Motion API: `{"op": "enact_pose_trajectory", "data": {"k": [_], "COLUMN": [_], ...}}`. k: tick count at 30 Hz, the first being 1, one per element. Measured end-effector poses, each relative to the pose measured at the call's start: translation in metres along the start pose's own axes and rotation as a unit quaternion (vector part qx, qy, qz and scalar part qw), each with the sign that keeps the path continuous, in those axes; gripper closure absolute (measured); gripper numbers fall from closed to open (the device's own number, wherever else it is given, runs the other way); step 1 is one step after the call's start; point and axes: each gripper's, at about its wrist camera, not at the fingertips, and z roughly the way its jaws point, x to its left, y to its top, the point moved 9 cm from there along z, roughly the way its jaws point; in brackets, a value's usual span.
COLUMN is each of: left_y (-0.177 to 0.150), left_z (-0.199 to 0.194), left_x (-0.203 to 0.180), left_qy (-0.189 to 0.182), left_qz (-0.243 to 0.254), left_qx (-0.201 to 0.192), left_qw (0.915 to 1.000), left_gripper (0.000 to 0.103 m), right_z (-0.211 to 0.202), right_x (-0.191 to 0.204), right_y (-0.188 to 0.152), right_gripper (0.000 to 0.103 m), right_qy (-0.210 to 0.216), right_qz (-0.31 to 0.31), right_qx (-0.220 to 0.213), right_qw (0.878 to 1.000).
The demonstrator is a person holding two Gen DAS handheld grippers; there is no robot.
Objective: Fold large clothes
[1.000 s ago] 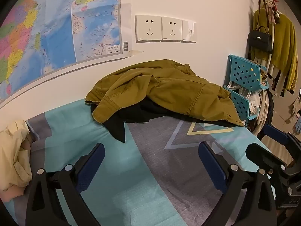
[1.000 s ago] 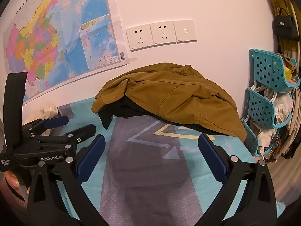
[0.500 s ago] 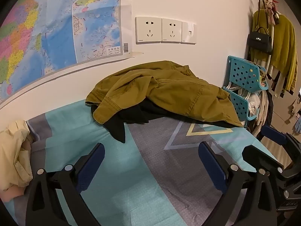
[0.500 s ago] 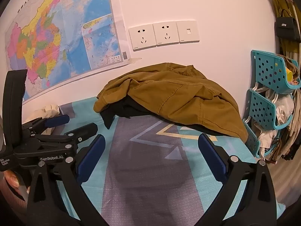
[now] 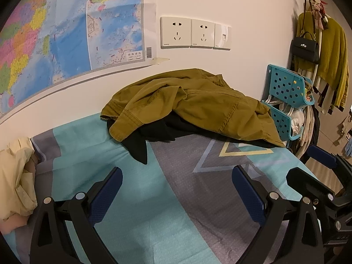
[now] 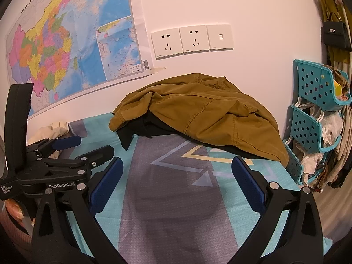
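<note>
Both tools hovered side by side over the bed [image 5: 176, 198], well short of the clothes. The left tool [image 5: 176, 194] and the right tool [image 6: 177, 183] each stood wide apart, holding nothing. The olive jacket [image 5: 198, 103] lay crumpled against the wall, draped over a black garment [image 5: 140, 145].

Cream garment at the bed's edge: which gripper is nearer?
Left. The left gripper hovers just right of the cream garment; the right gripper sits farther right, beyond it.
</note>
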Motion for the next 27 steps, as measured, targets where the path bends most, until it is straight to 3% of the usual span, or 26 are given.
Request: {"op": "enact_pose_trajectory", "data": {"k": [27], "left_y": [-0.0037], "left_z": [0.0011], "left_x": [0.0004], "left_qy": [0.001], "left_qz": [-0.002], "left_qx": [0.005], "left_qw": [1.0000], "left_gripper": [0.007], "right_z": [-0.0009], "right_x": [-0.0011], "right_y": [0.0001], "right_gripper": [0.006], "right_qy": [-0.001], "right_qz": [-0.002], "right_qx": [-0.001], "right_qw": [1.000]}}
